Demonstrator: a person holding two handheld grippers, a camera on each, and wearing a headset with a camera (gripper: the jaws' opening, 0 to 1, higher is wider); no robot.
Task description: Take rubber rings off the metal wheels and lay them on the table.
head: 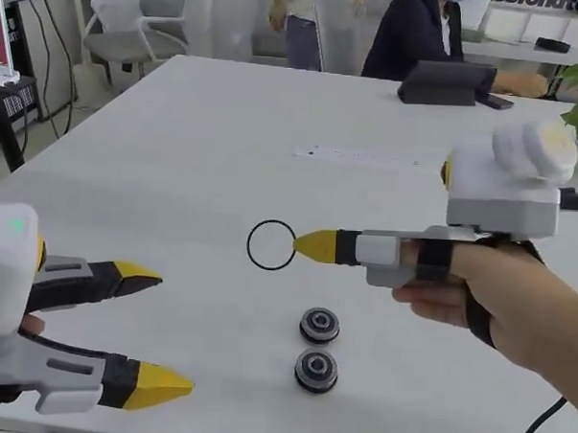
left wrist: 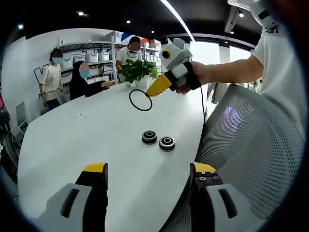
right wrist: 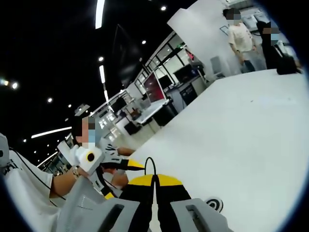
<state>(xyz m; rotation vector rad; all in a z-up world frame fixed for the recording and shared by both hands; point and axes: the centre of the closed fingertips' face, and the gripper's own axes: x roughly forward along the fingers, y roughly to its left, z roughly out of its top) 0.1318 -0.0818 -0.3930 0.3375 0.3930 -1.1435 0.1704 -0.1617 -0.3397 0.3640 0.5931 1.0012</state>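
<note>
— So, where is the rubber ring [head: 248,245]?
— It is pinched at the tip of the right hand-held gripper [head: 302,244]. The yellow jaws are clenched on its edge, and the ring sticks out beyond them as a thin black hoop over the white surface [head: 177,135]. Whether it touches the surface, I cannot tell.
— And the left hand-held gripper [head: 169,334]?
— Released, with the jaws spread wide and nothing between them. It sits low at the near left, well apart from the ring.
— The metal wheels [head: 320,324]?
— Two lie flat on the surface, just beside each other, nearer the person than the ring. Each shows a dark band round a metal hub.
— Anything else?
— People [head: 417,35] are at the far end, near a potted plant [left wrist: 136,69].
</note>
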